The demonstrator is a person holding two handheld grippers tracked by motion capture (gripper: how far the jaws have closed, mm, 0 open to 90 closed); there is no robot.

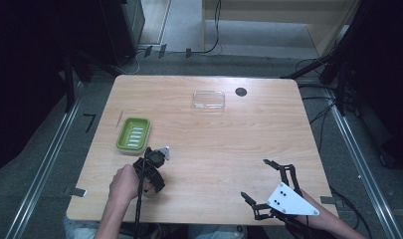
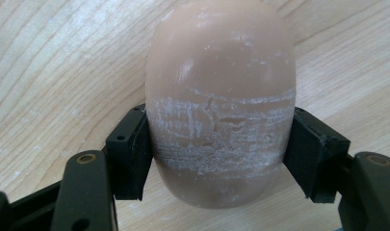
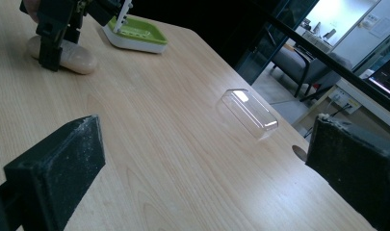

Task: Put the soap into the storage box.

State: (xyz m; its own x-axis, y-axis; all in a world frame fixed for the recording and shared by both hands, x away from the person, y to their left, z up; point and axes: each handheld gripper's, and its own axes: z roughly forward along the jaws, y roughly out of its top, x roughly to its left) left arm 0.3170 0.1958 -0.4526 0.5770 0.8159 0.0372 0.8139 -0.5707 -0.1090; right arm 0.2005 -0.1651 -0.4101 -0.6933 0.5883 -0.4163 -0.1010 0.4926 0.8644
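Your left gripper (image 2: 220, 159) is clenching the soap (image 2: 220, 96), which is lying on the table (image 1: 214, 149) near the left edge, just in front of the green dish (image 1: 134, 134). Your right gripper (image 1: 256, 179) is resting released at the near right, holding nothing.

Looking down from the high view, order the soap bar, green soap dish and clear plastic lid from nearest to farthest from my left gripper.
1. Soap bar: between the left gripper's fingers.
2. Green soap dish: just beyond, near the table's left edge.
3. Clear plastic lid: far side, toward the right.
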